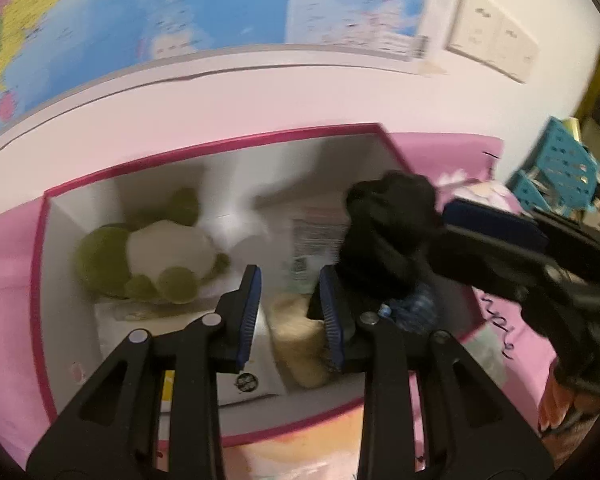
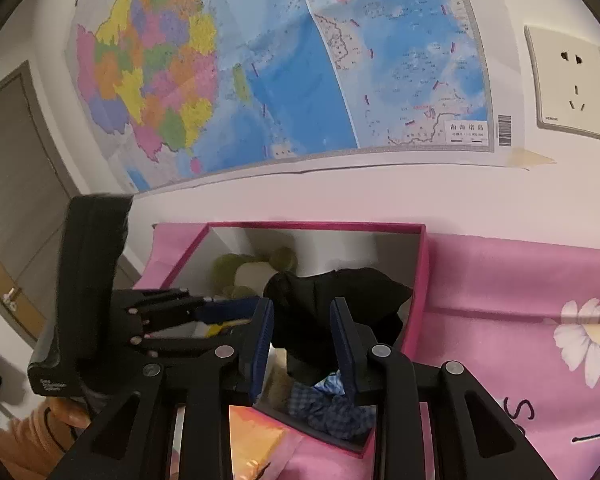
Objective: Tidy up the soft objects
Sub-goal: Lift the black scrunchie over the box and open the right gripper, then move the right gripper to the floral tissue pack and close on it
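A pink-rimmed white box (image 1: pixel 204 148) (image 2: pixel 420 280) sits on a pink cloth. Inside lie a green and white plush (image 1: pixel 148 256) (image 2: pixel 252 272), a cream soft item (image 1: pixel 300 340), a blue checked cloth (image 2: pixel 332 408) (image 1: pixel 416 308) and white packets. My right gripper (image 2: pixel 302 340) hangs over the box with a black soft cloth (image 2: pixel 332 300) (image 1: pixel 388 232) between its open fingers; whether it still grips is unclear. It enters the left wrist view from the right (image 1: pixel 500 240). My left gripper (image 1: pixel 290 312) is open and empty above the box; it shows at left in the right wrist view (image 2: pixel 204 312).
A map (image 2: pixel 280 60) and a wall socket (image 2: pixel 568 80) are on the wall behind the box. Blue plastic baskets (image 1: pixel 556 168) stand at the right. A door (image 2: pixel 16 200) is at the left. The pink cloth has a daisy print (image 2: pixel 592 340).
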{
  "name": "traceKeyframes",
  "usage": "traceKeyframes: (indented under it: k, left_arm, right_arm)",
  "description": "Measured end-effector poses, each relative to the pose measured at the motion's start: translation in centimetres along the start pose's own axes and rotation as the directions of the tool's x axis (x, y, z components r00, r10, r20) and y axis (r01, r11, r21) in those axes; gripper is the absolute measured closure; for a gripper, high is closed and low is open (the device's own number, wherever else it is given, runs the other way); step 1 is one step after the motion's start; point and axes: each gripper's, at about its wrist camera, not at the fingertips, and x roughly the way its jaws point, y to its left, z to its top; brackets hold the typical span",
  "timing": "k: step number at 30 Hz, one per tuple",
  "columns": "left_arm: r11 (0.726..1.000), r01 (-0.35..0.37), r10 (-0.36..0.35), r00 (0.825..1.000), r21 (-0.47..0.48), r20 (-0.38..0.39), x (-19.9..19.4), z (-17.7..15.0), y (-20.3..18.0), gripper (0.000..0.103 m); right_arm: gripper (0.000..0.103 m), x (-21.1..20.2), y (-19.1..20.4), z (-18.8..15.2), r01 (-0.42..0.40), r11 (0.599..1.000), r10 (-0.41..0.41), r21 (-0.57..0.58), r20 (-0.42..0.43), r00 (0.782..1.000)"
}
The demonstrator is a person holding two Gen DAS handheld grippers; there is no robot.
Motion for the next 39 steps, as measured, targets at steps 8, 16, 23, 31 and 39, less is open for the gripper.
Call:
traceKeyframes:
  k: [8, 16, 23, 31, 39]
  left_arm:
    - [0.998, 0.062, -0.064, 0.992, 0.02, 0.109, -4.5, -1.6, 0.3, 0.064]
    - [0.974, 0.18, -0.2, 0.968, 0.134, 0.152, -10.8, -6.9, 0.3, 0.05]
    - [0.956, 0.254, -0.269, 0.959, 0.148, 0.088, -11.6, -12.1, 0.4, 0.05]
    - [0.914, 0.381, -0.371, 0.924, 0.14, -0.089, -8.9, -17.3, -2.2, 0.05]
    - [0.901, 0.424, -0.392, 0.887, 0.093, -0.244, -5.1, -19.7, -4.6, 0.051]
  right_arm:
    - [0.072, -1.2, -0.6, -1.3, -0.041, 0.998, 0.04, 0.048, 0.016, 0.999]
    - [0.061, -7.1, 2.2, -4.7, -0.133, 0.991, 0.134, -0.022, 0.051, 0.99]
    - [0.059, -9.1, 3.0, -9.1, -0.113, 0.993, 0.112, -0.038, -0.02, 0.994]
    - [0.059, -7.0, 1.3, -15.1, -0.08, 0.996, 0.087, 0.051, -0.175, 0.981]
    - [0.059, -5.5, 0.9, -17.8, -0.077, 0.992, 0.098, 0.096, -0.236, 0.967]
